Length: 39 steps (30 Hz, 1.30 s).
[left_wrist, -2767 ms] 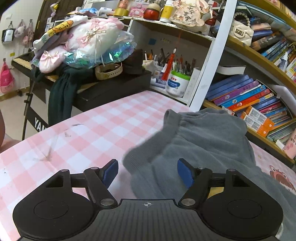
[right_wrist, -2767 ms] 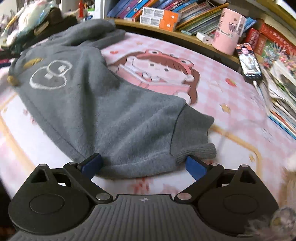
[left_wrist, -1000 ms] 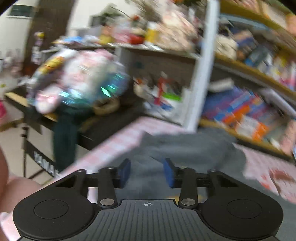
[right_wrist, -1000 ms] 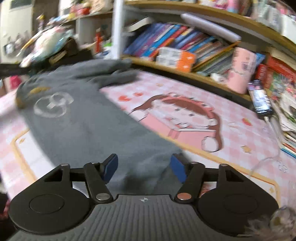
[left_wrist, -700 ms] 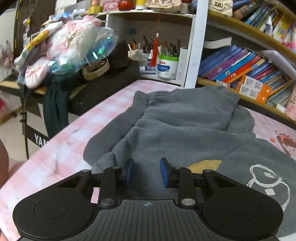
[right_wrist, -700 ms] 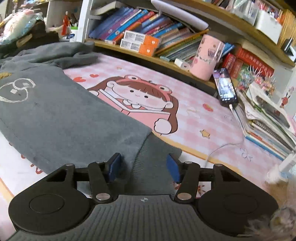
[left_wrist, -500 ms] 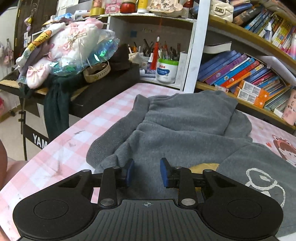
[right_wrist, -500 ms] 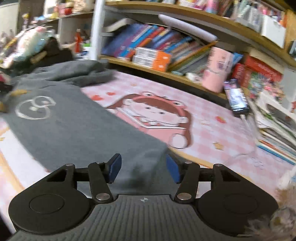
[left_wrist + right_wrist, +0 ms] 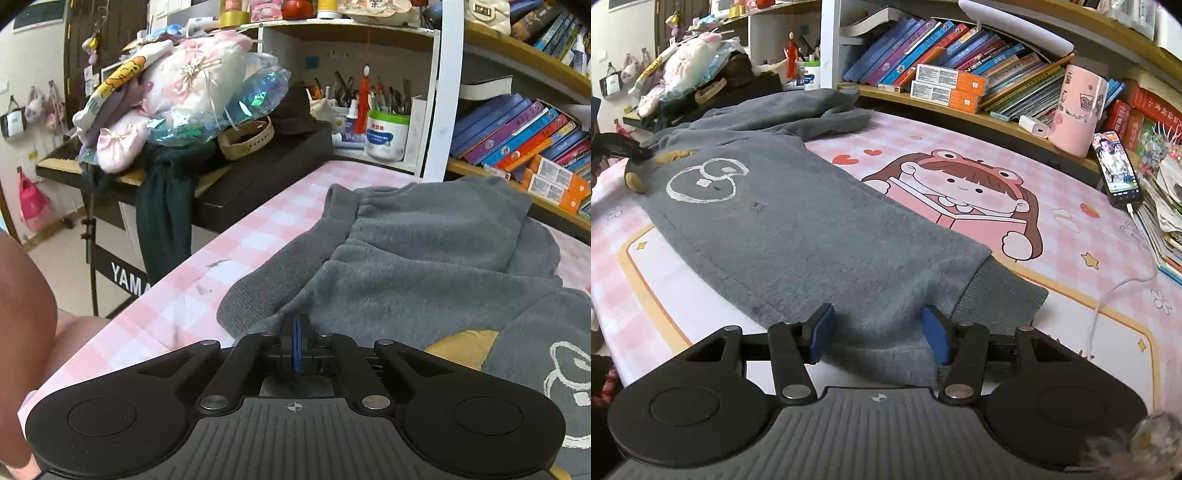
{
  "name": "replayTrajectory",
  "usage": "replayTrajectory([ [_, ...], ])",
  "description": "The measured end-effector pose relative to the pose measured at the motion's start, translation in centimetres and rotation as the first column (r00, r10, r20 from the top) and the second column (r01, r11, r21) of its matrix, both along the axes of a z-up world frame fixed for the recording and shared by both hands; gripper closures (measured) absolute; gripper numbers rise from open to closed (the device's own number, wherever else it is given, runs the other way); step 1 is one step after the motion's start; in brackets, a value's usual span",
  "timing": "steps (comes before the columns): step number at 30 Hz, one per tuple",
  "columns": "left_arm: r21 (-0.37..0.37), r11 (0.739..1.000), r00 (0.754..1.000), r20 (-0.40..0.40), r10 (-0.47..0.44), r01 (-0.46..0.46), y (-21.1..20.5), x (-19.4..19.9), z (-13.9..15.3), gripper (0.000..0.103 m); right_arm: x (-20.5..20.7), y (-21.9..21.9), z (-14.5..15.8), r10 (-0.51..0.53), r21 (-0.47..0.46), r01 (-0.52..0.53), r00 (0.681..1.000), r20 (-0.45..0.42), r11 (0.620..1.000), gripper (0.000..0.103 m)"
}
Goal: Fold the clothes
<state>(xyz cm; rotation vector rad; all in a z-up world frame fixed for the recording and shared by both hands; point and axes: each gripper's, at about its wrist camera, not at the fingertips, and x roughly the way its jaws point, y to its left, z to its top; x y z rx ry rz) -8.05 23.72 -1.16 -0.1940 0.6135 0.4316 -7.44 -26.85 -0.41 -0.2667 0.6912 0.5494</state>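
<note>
Left wrist view: the left gripper [image 9: 296, 334] is pressed together, pinching the gray sweater [image 9: 424, 266] near its shoulder.

The sweater lies along the near edge of the table [image 9: 1071, 221], its hem toward the right. The right gripper [image 9: 878, 334] stands spread around the hem, which lies between the pads, not squeezed. This looks like the grasping step; next the right must close before both lift.

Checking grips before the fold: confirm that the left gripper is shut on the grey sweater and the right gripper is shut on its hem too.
Only half right. The left gripper is shut on the grey sweater, but the right wrist view shows the right gripper open, its pads astride the hem without pressing it.
</note>
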Motion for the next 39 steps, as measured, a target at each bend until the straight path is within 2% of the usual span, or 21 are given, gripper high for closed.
replayTrajectory([
  [6, -0.004, 1.0, 0.998, 0.061, -0.023, 0.023, -0.4, -1.0, 1.5, 0.098, 0.1, -0.1, 0.4, -0.009, 0.003, 0.009, 0.999, 0.034, 1.0, 0.052],
  [9, -0.033, 0.998, 0.994, 0.1, -0.041, 0.044, -0.6, -0.9, 2.3, 0.098, 0.5, -0.3, 1.1, -0.039, 0.022, 0.038, 0.997, 0.066, 0.999, 0.052],
  [14, -0.066, 0.991, 0.986, 0.132, -0.103, 0.112, -1.7, 0.5, 3.0, 0.098, 1.0, 0.0, 1.3, -0.047, 0.006, 0.046, 0.996, 0.074, 0.999, 0.052],
  [21, -0.032, 0.974, 0.964, 0.152, -0.218, 0.225, -5.0, 3.1, 3.4, 0.098, 1.5, 0.1, 1.1, -0.062, 0.008, 0.061, 0.996, 0.063, 0.998, 0.052],
  [25, -0.041, 0.963, 0.954, 0.155, -0.258, 0.267, -6.2, 4.7, 3.2, 0.097, 2.5, 0.5, 1.3, -0.071, 0.035, 0.069, 0.996, 0.062, 0.997, 0.052],
  [28, -0.053, 0.955, 0.947, 0.154, -0.282, 0.293, -6.8, 5.9, 2.8, 0.092, 3.9, 0.9, 1.6, -0.084, 0.078, 0.08, 0.995, 0.052, 0.994, 0.052],
  [32, -0.059, 0.946, 0.939, 0.157, -0.307, 0.319, -7.4, 7.1, 2.4, 0.071, 6.7, 2.5, 2.1, -0.071, 0.125, 0.068, 0.997, 0.019, 0.99, 0.052],
  [35, -0.081, 0.939, 0.934, 0.167, -0.316, 0.333, -7.4, 7.8, 2.1, 0.066, 8.9, 4.0, 2.5, -0.052, 0.132, 0.051, 0.999, 0.005, 0.99, 0.052],
  [39, -0.092, 0.94, 0.934, 0.177, -0.31, 0.329, -7.1, 8.2, 1.8, 0.049, 12.5, 6.4, 3.4, -0.033, 0.138, 0.032, 0.999, 0.003, 0.99, 0.051],
])
